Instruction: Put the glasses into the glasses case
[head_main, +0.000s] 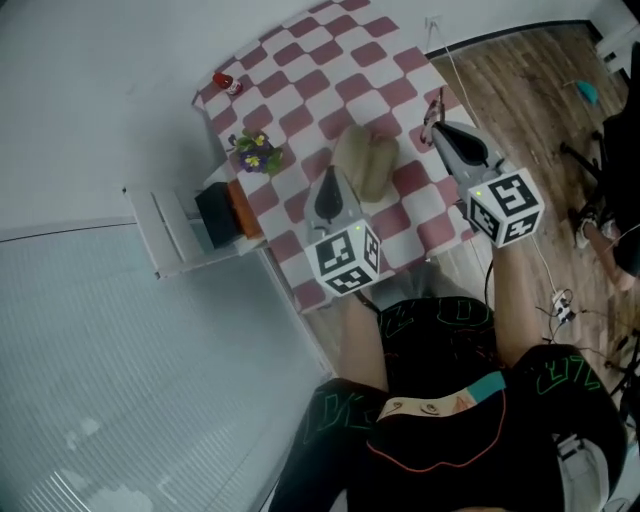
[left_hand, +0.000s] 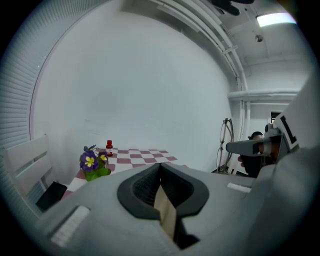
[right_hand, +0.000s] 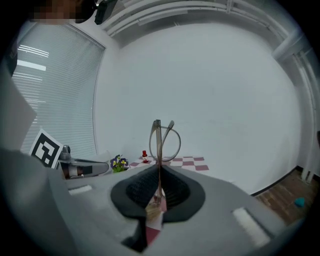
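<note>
Two grippers are in my hands, one on each side. My left gripper (left_hand: 160, 169) has its jaws pressed together, and nothing is between them. My right gripper (right_hand: 158, 172) has its jaws shut on the glasses (right_hand: 158, 140). They pinch the glasses low down, so the thin frame stands up tall from the jaw tips, with one round lens to the right of them.

From above, the glasses (head_main: 436, 108) stick out past the tips of my right gripper (head_main: 438, 130), near the right edge of the table. From my left jaws, the glasses (left_hand: 227, 145) show far off to the right, at the end of the other gripper.

The glasses case (head_main: 365, 160) is soft and tan. It lies on the red and white checked tablecloth (head_main: 300, 75), just past my left gripper (head_main: 330, 182) and a bit to its right. It sits between my two grippers and touches neither one. I cannot tell if it is open.

Past my left jaws and to their left is a small bunch of purple and yellow flowers (head_main: 256, 152). Further on, at the far corner of the cloth, stands a little red bottle (head_main: 224, 81).
</note>
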